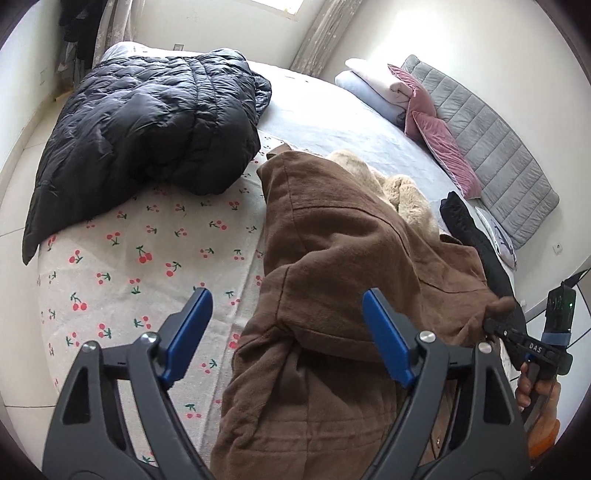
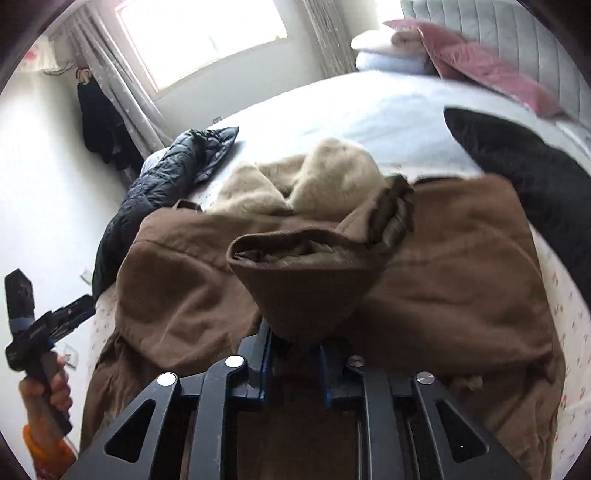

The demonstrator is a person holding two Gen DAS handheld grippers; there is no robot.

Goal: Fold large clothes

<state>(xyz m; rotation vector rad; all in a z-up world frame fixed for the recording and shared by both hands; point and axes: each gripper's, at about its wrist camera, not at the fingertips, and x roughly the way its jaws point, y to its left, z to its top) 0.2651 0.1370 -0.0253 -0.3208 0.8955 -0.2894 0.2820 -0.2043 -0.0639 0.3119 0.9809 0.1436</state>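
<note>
Brown sleeve cuff (image 2: 295,280) in right hand-held gripper (image 2: 295,343)

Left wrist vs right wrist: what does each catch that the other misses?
Left wrist only: the left gripper open above the cherry-print blanket, pinching nothing, and the black puffer jacket seen whole.

Right wrist only: the right gripper shut on a bunched fold of the brown coat, plus the window.

Both: the brown coat with its cream fleece lining, the pink pillows, the grey headboard, and the other gripper at frame edge.
</note>
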